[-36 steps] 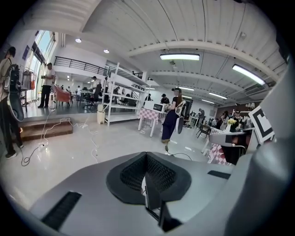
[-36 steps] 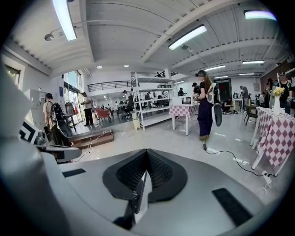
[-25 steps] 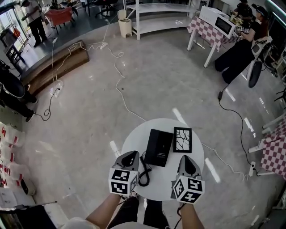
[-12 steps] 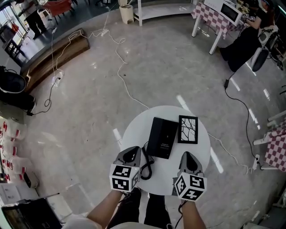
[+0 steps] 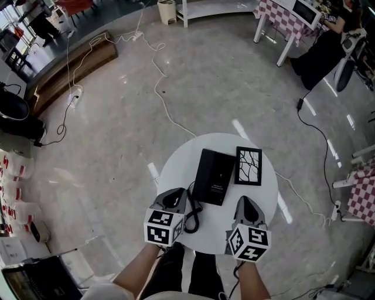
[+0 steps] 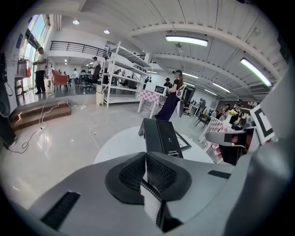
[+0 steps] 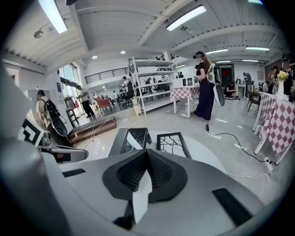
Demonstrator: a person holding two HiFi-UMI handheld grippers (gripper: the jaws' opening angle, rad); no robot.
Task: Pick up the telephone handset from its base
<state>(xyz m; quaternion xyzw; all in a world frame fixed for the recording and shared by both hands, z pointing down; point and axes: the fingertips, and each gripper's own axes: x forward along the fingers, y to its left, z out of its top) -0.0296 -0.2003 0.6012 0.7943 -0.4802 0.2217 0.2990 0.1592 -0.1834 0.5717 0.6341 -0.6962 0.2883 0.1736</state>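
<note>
A black telephone [image 5: 214, 176] lies flat on the round white table [image 5: 179, 170], its handset resting along the base. Its coiled black cord [image 5: 190, 214] loops off the near left corner. My left gripper [image 5: 174, 197] hovers over the table's near left edge, just left of the cord, shut and empty. My right gripper [image 5: 245, 205] hangs over the near right edge, also shut on nothing. In the left gripper view the telephone [image 6: 161, 137] stands just beyond the shut left gripper [image 6: 145, 154], with the cord [image 6: 150, 191] below. The right gripper view shows the telephone [image 7: 126, 140] ahead to the left.
A black-framed picture [image 5: 248, 166] with a crack pattern lies right of the phone. White cables [image 5: 167, 111] trail over the grey floor. A wooden platform [image 5: 64, 67] is far left, checkered tables [image 5: 281, 14] and a seated person [image 5: 325, 50] far right. My legs [image 5: 187, 272] are under the table's near edge.
Both grippers have sunk a little toward the table's near edge, jaws still shut. The head view has tipped, so the table sits higher in the picture. The phone has not moved.
</note>
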